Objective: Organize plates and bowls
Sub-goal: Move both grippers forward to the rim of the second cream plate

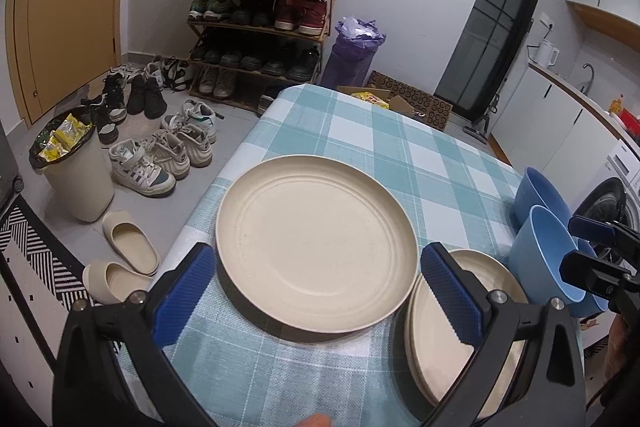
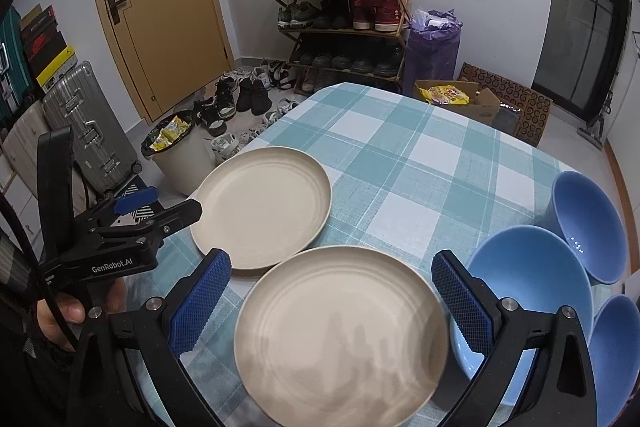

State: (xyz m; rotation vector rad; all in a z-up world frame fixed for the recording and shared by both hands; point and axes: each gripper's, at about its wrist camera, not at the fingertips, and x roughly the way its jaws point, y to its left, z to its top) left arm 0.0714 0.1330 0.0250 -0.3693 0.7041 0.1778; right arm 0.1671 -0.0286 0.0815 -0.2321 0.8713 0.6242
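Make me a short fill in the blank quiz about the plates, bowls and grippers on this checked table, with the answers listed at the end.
1. The bowls on the tablecloth are all coloured ____.
2. The number of blue bowls in the right wrist view is ____.
3. The jaws of the right gripper stand ____, with nothing held.
4. The left plate lies alone; the near plate tops a ____ of plates.

Missing words: blue; three; open; stack
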